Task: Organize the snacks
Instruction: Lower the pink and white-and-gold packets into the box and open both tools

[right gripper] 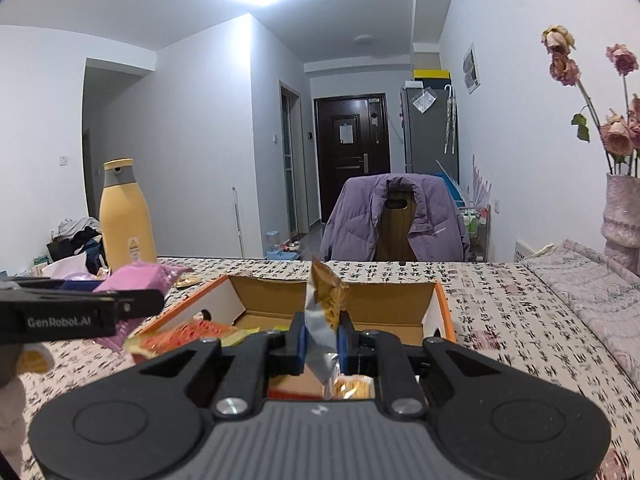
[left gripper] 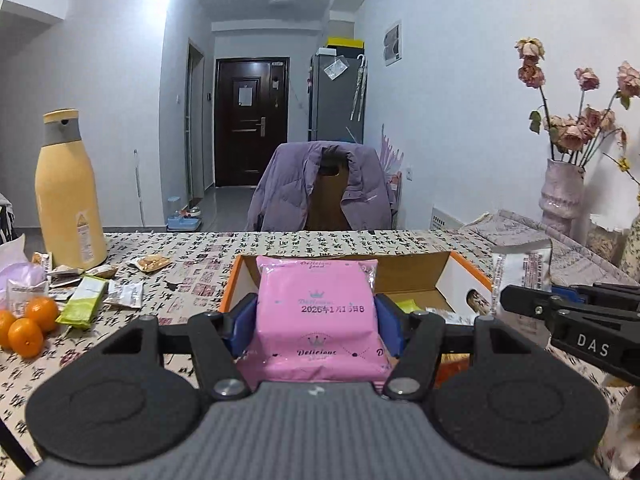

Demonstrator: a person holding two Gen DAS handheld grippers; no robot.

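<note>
The tabletop point(left gripper: 280, 248) is wearing a cloth with black writing on it. A cardboard box point(right gripper: 442, 312) with orange edges is sitting open in the middle of it, with some snacks lying inside. A tall yellow bottle point(left gripper: 66, 196) is standing far off on the left.

The left gripper point(left gripper: 316, 320) is hanging over the near edge of the box. Its blue fingers point(left gripper: 240, 324) are standing about half open and squeezing a puffy pink snack bag point(left gripper: 320, 320) between them — the bag is up in the air, not lying on the cloth.

The right gripper point(right gripper: 322, 340) is also hanging over the box. Its fingers point(right gripper: 298, 340) are pressing tight on a thin brown and silver snack packet point(right gripper: 326, 312), which is sticking straight up.

More small snack packets point(left gripper: 120, 292) are lying on the left of the tabletop, near three oranges point(left gripper: 26, 324).
</note>
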